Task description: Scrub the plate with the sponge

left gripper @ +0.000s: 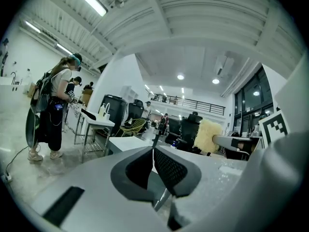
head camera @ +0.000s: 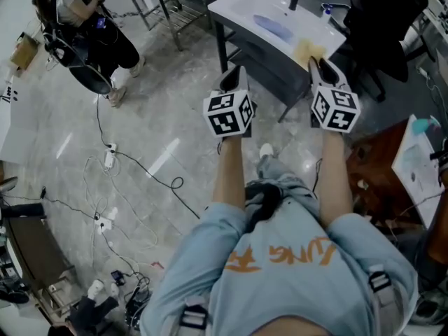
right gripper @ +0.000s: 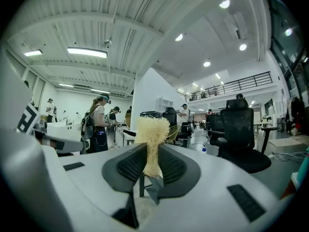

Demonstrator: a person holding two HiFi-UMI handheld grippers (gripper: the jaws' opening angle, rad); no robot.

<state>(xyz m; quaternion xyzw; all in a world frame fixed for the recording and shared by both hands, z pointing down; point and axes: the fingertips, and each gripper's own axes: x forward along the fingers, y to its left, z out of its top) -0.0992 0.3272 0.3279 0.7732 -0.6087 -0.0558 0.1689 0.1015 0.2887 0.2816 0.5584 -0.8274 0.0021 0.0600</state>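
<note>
Left tongs (left gripper: 153, 153) pressed together, nothing between. Right tongs (right gripper: 151, 166) pinch sponge (right gripper: 152, 129) (yellow, fibrous). Plate (head camera: 273, 28) lies ahead of both tongs on tabletop (head camera: 234, 5).

Your right gripper (right gripper: 151, 153) pinches the pale yellow sponge (right gripper: 152, 129); right of the sponge stands a black chair (right gripper: 240, 129), probably an office one.
</note>
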